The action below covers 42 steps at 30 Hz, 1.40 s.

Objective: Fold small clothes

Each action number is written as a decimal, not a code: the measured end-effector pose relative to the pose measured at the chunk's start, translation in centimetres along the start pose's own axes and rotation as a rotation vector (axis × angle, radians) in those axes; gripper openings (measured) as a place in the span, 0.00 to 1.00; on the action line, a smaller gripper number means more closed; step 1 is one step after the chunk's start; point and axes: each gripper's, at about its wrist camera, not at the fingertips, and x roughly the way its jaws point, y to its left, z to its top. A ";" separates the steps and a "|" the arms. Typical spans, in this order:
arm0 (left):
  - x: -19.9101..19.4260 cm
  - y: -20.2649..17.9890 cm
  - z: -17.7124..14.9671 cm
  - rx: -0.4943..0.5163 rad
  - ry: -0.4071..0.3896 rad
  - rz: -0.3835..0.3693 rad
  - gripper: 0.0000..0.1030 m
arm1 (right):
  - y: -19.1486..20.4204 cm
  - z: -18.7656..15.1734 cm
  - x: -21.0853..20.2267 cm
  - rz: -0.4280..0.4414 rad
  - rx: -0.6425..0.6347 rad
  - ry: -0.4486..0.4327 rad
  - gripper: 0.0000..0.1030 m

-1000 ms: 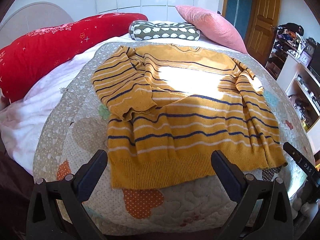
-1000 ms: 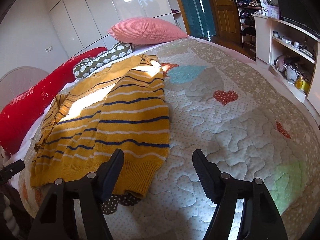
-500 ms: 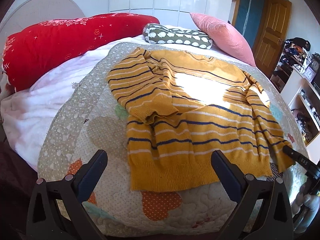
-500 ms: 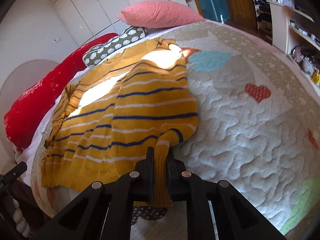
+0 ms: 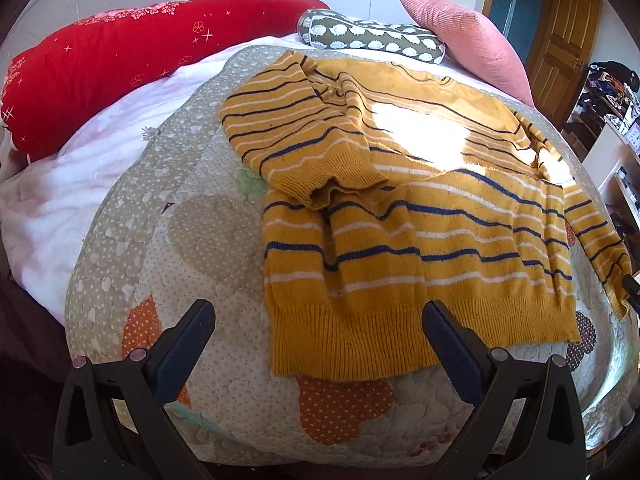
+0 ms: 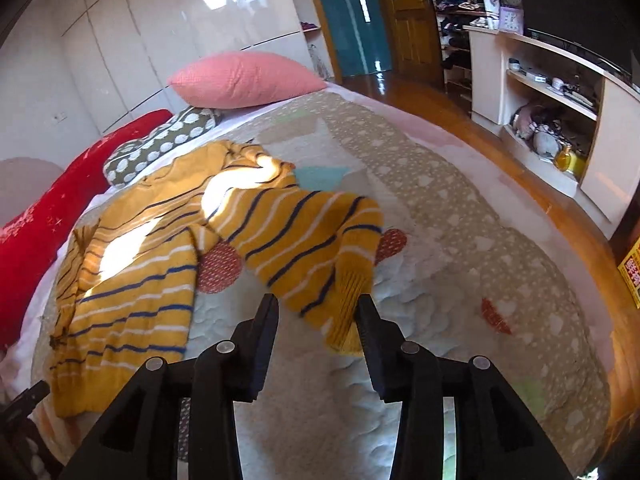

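Left wrist: pink pillow [image 5: 472,44] beyond striped sweater [image 5: 400,216].

We see a bed [image 5: 120,184] covered by a quilted spread [image 5: 192,240] in beige, patterned with white dots and coloured patches. Flat on the spread lies a mustard sweater [image 5: 400,216] with navy and white stripes, its ribbed hem toward the near edge and its left sleeve folded over the body. Left of the spread a pale pink blanket [image 5: 72,184] shows. At the far end rest a long red bolster [image 5: 104,56], a green cushion [image 5: 368,38] with white, perhaps sheep-shaped, marks, and a pink pillow [image 5: 468,44].
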 end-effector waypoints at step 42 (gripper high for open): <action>-0.7 1.4 -2.7 -0.021 0.136 -0.178 0.08 | 4.9 -9.2 1.4 0.433 0.039 0.312 0.06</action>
